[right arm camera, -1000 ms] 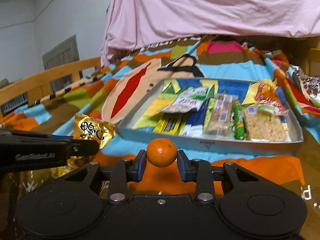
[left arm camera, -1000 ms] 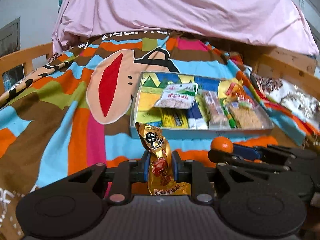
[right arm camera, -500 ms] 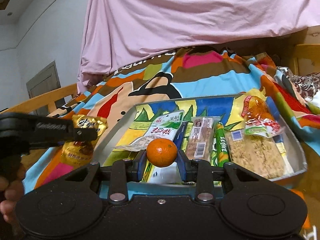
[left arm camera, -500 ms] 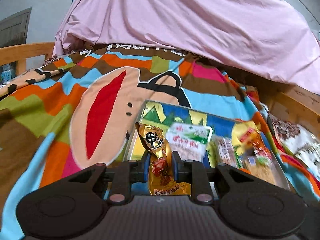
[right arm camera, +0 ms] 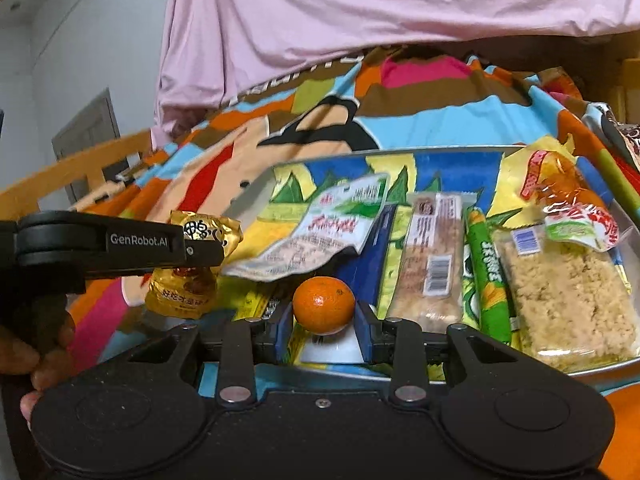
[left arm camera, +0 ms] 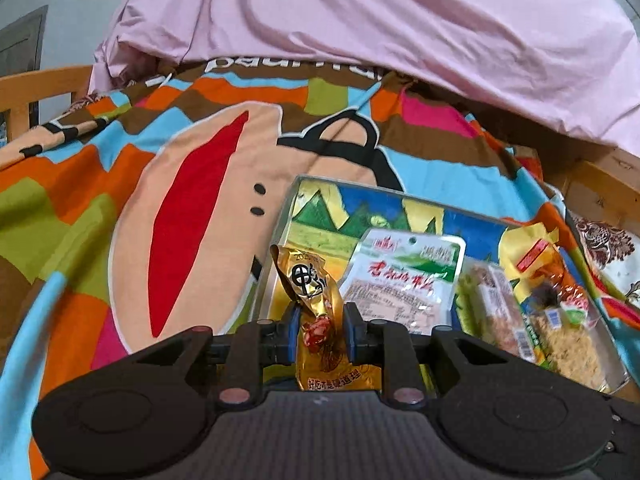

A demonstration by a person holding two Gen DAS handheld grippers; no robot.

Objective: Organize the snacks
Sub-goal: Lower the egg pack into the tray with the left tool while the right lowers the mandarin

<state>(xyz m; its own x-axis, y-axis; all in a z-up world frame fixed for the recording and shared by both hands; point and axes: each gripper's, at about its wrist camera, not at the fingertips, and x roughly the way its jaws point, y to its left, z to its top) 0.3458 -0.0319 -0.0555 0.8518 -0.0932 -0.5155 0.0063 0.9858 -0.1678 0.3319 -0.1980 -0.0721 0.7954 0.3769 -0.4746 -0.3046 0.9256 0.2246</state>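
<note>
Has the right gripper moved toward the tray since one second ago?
Yes. The right gripper, shut on the orange, has come forward: the tray front rim, formerly beyond the orange, now lies under it.

Both grippers [left arm camera: 320, 330] [right arm camera: 324, 326] clamped, loaded.

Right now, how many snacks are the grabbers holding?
2. The left gripper pinches a gold packet, and the right gripper holds a small orange over the tray.
</note>
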